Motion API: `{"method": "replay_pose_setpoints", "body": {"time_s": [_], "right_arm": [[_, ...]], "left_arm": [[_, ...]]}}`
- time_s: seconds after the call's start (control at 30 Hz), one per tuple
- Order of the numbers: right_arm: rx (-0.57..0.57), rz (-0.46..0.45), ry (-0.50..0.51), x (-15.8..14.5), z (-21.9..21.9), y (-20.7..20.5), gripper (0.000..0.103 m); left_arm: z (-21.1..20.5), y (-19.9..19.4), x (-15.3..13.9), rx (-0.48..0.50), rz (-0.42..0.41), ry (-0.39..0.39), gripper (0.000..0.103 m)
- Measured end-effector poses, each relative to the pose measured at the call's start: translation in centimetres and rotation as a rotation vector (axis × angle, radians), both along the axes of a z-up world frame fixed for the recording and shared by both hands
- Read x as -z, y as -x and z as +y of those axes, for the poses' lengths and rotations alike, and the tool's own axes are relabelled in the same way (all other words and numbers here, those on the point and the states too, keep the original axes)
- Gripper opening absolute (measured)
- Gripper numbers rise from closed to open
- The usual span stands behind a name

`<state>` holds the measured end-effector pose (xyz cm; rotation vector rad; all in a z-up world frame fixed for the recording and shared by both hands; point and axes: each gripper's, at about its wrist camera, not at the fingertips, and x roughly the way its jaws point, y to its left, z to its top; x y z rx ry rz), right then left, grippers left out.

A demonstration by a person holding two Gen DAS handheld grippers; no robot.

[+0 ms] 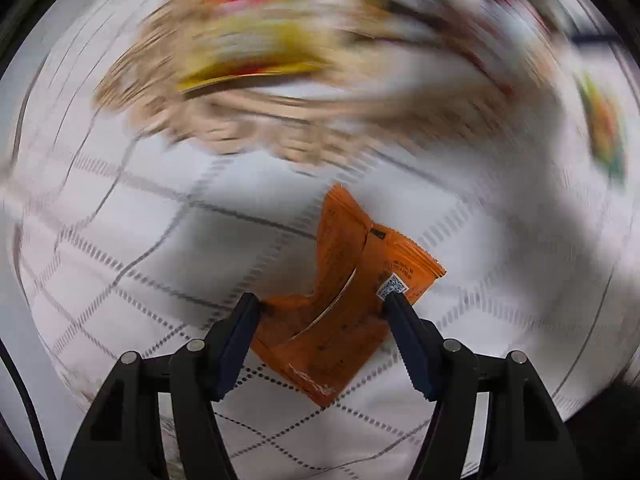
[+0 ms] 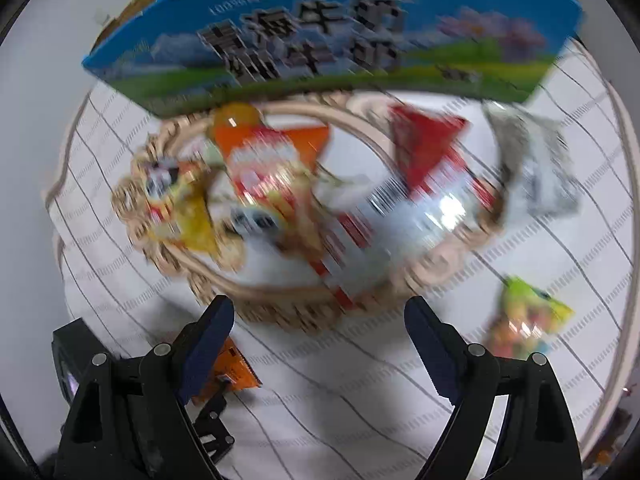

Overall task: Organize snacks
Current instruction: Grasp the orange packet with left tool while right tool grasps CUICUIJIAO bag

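Blue carton (image 2: 332,36) — "100%" legible — other print blurred

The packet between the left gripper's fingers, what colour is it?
Orange. The snack packet shows best in the left wrist view.

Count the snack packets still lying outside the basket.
3 visible: the orange packet pinched in the left gripper, a grey packet by the basket's far right rim, and a green packet near right. Motion blur may hide others.
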<state>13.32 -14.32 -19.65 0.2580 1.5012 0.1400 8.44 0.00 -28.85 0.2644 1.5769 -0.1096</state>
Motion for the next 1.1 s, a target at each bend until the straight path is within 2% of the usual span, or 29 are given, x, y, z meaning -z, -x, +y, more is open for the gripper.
{"method": "replay_pose_setpoints", "body": {"time_s": [0.03, 0.17, 0.23, 0.27, 0.3, 0.33, 0.43, 0.6, 0.67, 0.77, 0.83, 0.9, 0.97, 1.0, 1.03, 1.1], "right_arm": [[0.006, -0.004, -0.006, 0.2, 0.5, -0.8, 0.089], [0.032, -0.011, -0.003, 1.5, 2.2, -4.1, 0.089], [0.049, -0.001, 0.003, 2.4, 2.7, -5.5, 0.089], [0.053, 0.012, 0.011, 3.0, 2.9, -6.1, 0.082], [0.053, 0.026, 0.009, 3.6, 3.1, -6.5, 0.062], [0.046, 0.043, 0.003, 4.0, 3.2, -6.7, 0.054], [0.004, 0.049, 0.008, 3.9, 3.3, -6.2, 0.046], [-0.079, 0.064, 0.005, 2.5, 2.7, -2.9, 0.045], [-0.104, 0.066, 0.006, 2.0, 2.1, -1.1, 0.045], [-0.114, 0.083, 0.023, 1.9, 1.1, 1.9, 0.045], [-0.120, 0.101, 0.041, 2.3, 0.5, 4.1, 0.046], [-0.117, 0.124, 0.058, 3.2, 0.0, 5.9, 0.046], [-0.103, 0.146, 0.062, 4.1, -0.3, 6.9, 0.046], [-0.093, 0.152, 0.063, 4.5, -0.4, 7.1, 0.046], [-0.078, 0.155, 0.062, 4.9, -0.5, 7.3, 0.046], [-0.063, 0.156, 0.064, 5.6, -0.4, 7.4, 0.046]], "left_arm": [[1.4, -0.9, -0.3, -0.093, -0.003, 0.026, 0.064], [5.3, -2.5, -0.8, -0.354, -0.008, 0.123, 0.064], [6.4, -2.6, -1.1, -0.431, -0.007, 0.169, 0.064], [6.8, -2.6, -1.1, -0.450, -0.004, 0.189, 0.064], [7.0, -2.5, -1.1, -0.457, 0.007, 0.208, 0.064], [7.1, -2.2, -1.1, -0.455, 0.019, 0.229, 0.064], [7.7, -1.5, -1.8, -0.419, 0.044, 0.260, 0.066], [4.9, 0.6, -2.1, -0.299, 0.060, 0.214, 0.066], [3.5, 1.4, -1.5, -0.244, 0.065, 0.180, 0.069], [1.4, 2.0, 1.0, -0.190, 0.105, 0.104, 0.069], [0.9, 2.3, 2.2, -0.189, 0.116, 0.067, 0.069], [0.8, 2.7, 2.7, -0.205, 0.087, 0.061, 0.069], [0.7, 3.0, 2.5, -0.241, 0.061, 0.080, 0.060], [0.8, 2.5, 2.4, -0.253, 0.058, 0.091, 0.052], [0.7, 0.6, 2.1, -0.263, 0.062, 0.101, 0.051], [-0.2, -0.6, 1.8, -0.277, 0.053, 0.120, 0.051]]}}
